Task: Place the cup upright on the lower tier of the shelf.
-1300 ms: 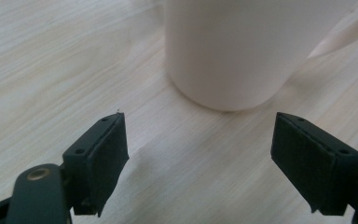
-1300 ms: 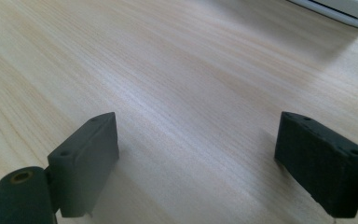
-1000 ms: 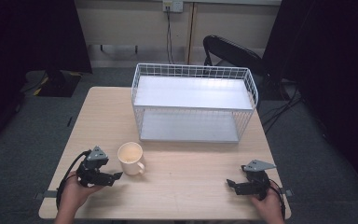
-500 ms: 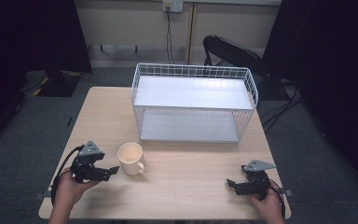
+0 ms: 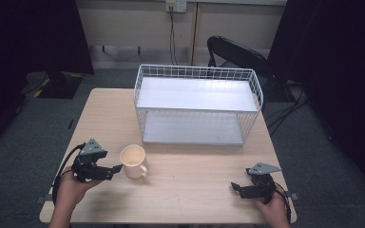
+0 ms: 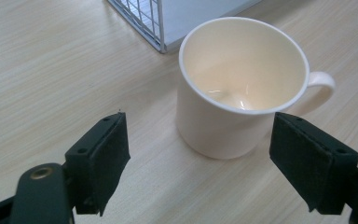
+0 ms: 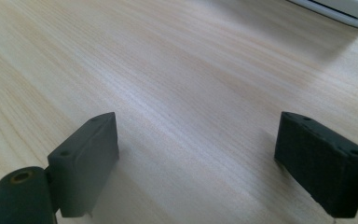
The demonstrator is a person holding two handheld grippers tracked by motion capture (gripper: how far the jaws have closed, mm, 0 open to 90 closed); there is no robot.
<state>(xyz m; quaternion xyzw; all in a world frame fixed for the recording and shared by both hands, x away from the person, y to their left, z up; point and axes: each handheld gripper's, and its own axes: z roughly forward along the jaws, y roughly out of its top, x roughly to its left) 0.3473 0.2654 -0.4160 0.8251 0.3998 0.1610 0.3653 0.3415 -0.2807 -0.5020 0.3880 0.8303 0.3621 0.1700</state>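
The left tongs [image 5: 115,169] stand spread, with nothing pinched; in the left gripper view the cup [image 6: 242,86] sits just ahead of the two black jaws, apart from both. The right tongs [image 5: 235,186] are likewise spread wide, with bare wood between the jaws in the right gripper view.

The cup [image 5: 133,161] is cream-coloured, upright and empty. It rests on the worktop [image 5: 190,190] at the front left, just beside the tips of the left tongs, its handle turned away from them toward the person's right.

Behind the cup, at the centre rear of the worktop, stands a white wire rack [image 5: 197,107] with two flat shelves, one above the other. Its lower front corner lies near the cup without touching it.

The left hand [image 5: 71,190] holds its tool at the front left edge. The right hand [image 5: 273,209] holds its tool at the front right, well apart from the cup, jaws pointing left.

A black chair [image 5: 240,54] stands beyond the rack.
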